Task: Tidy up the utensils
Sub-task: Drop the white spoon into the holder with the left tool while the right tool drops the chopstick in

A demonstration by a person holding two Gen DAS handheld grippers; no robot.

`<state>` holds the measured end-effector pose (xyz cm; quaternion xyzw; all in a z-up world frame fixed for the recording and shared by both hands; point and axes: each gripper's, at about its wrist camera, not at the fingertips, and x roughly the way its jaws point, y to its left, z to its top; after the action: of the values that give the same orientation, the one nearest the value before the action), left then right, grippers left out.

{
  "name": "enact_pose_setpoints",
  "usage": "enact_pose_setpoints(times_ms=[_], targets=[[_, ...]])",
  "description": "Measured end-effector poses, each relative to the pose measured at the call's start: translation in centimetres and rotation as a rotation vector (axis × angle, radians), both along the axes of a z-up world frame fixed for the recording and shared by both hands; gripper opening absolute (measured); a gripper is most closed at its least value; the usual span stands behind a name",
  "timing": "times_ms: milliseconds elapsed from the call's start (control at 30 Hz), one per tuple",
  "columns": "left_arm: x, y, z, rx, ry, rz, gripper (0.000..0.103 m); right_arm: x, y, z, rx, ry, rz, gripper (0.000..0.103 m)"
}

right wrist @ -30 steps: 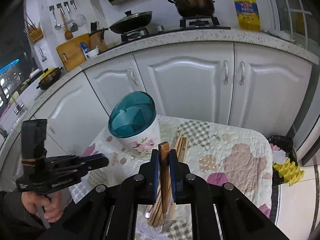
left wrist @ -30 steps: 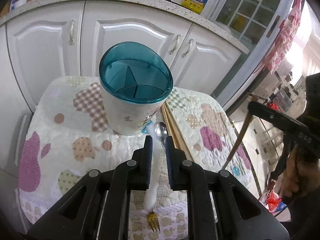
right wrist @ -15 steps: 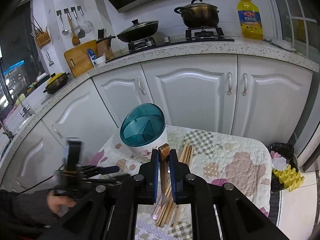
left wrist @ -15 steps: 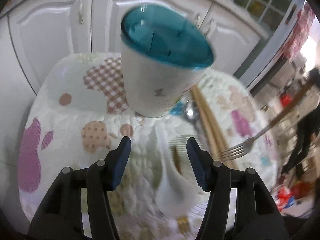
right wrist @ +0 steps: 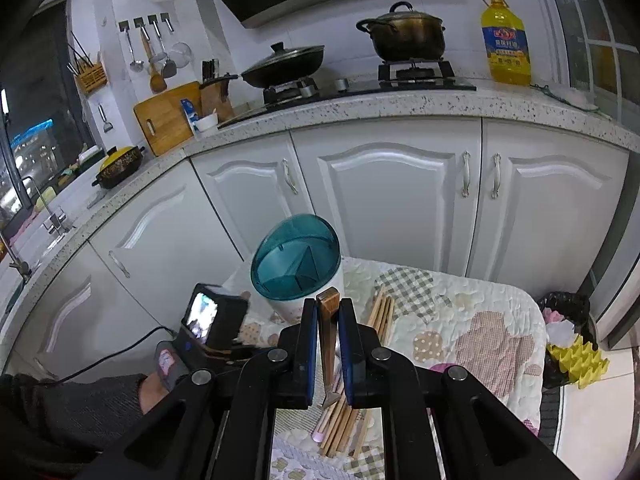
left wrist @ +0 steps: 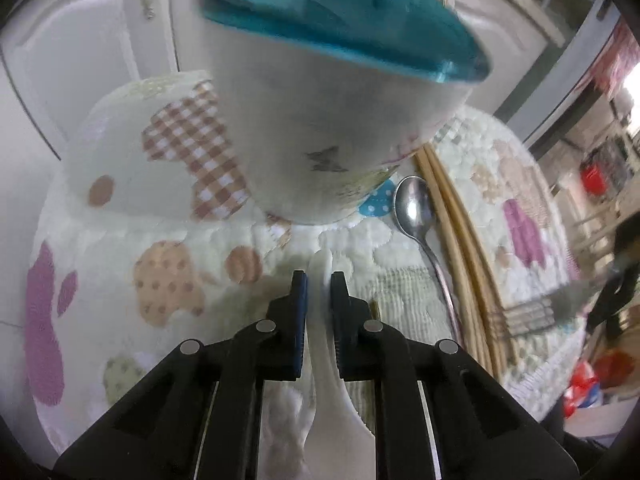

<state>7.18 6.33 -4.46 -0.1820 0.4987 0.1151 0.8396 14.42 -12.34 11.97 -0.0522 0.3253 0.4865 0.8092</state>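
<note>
Quilted patchwork surface (left wrist: 120, 216) at frame centre, white spoon (left wrist: 326, 360) clamped in the shut left hand-held gripper (left wrist: 319, 280) below the teal-rimmed holder (left wrist: 320, 128), wooden-handled fork (right wrist: 328, 328) clamped in the shut right hand-held gripper (right wrist: 329, 312), metal spoon (left wrist: 414, 208) and chopsticks (left wrist: 456, 232) lying right.

Left tool (left wrist: 319, 280): your fingers point steeply down toward the surface, jaws drawn nearly together and pressed on the white spoon handle (left wrist: 320, 344) running back between them. Right tool (right wrist: 329, 310): you carry it higher, angled moderately downward, jaws clamped on the wooden fork handle (right wrist: 328, 320), which stands upright between the blue pads (right wrist: 311, 344). Left hand (right wrist: 160, 380): seen from the right wrist view, your dark-sleeved forearm reaches in low from the left, the hand wrapped around the grip of its tool.
</note>
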Motion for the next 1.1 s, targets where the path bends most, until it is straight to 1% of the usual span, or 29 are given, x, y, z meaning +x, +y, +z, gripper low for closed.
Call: enact_pose_setpoints(times_ms=[33, 167, 267, 333, 400, 433, 533, 567, 600, 667, 767, 800, 833, 900, 1000, 1033, 1100], targets=[[-1.0, 0.1, 0.9, -0.016, -0.032, 0.002, 0.01, -0.2, 0.0, 0.4, 0.004, -0.009, 0.006, 0.01], [-4.1, 0.1, 5.1, -0.033, -0.143, 0.002, 0.01, -0.7, 0.5, 2.1, 0.015, -0.048, 0.03, 0.009], [-5.6, 0.4, 9.4, -0.032, -0.243, 0.006, 0.01, -0.7, 0.9, 3.7, 0.037, -0.077, 0.041, 0.009], [-6.3, 0.8, 12.4, -0.034, -0.317, 0.015, 0.01, -0.3, 1.4, 5.3, 0.066, -0.103, 0.05, 0.009], [-6.1, 1.4, 15.5, -0.024, -0.399, 0.026, 0.01, 0.3, 2.0, 7.1, 0.098, -0.123, 0.055, 0.009], [-5.9, 2.1, 17.2, -0.025, -0.453, 0.03, 0.01, 0.6, 2.6, 8.1, 0.115, -0.145, 0.058, 0.009], [-4.3, 3.1, 20.3, 0.001, -0.575, 0.021, 0.01, 1.4, 4.7, 9.8, 0.14, -0.187, 0.064, 0.009], [-3.4, 3.7, 20.8, -0.022, -0.619, 0.01, 0.01, 1.8, 5.7, 10.1, 0.144, -0.201, 0.066, 0.009], [-2.5, 4.3, 21.1, -0.032, -0.65, 0.012, 0.01, 2.1, 6.6, 10.2, 0.143, -0.215, 0.068, 0.009], [-0.8, 5.2, 21.1, -0.025, -0.681, 0.022, 0.01, 2.6, 8.2, 10.0, 0.133, -0.232, 0.068, 0.009], [1.5, 6.6, 20.4, 0.008, -0.699, 0.054, 0.01, 3.9, 10.3, 9.0, 0.111, -0.233, 0.066, 0.009], [2.2, 7.2, 20.2, -0.004, -0.704, 0.063, 0.01, 4.4, 10.9, 8.6, 0.105, -0.226, 0.059, 0.009], [3.0, 7.6, 19.7, -0.011, -0.712, 0.069, 0.01, 4.8, 11.3, 8.3, 0.103, -0.216, 0.058, 0.009], [4.4, 8.0, 18.5, 0.0, -0.728, 0.073, 0.01, 5.8, 12.3, 7.4, 0.092, -0.196, 0.053, 0.009], [6.0, 7.9, 16.2, 0.02, -0.742, 0.045, 0.01, 6.7, 13.5, 6.2, 0.066, -0.173, 0.056, 0.009], [6.3, 7.9, 15.4, 0.031, -0.739, 0.035, 0.01, 6.8, 13.8, 5.8, 0.058, -0.17, 0.059, 0.01], [6.2, 7.5, 14.2, 0.107, -0.744, 0.03, 0.01, 6.9, 14.3, 4.8, 0.045, -0.158, 0.066, 0.01]])
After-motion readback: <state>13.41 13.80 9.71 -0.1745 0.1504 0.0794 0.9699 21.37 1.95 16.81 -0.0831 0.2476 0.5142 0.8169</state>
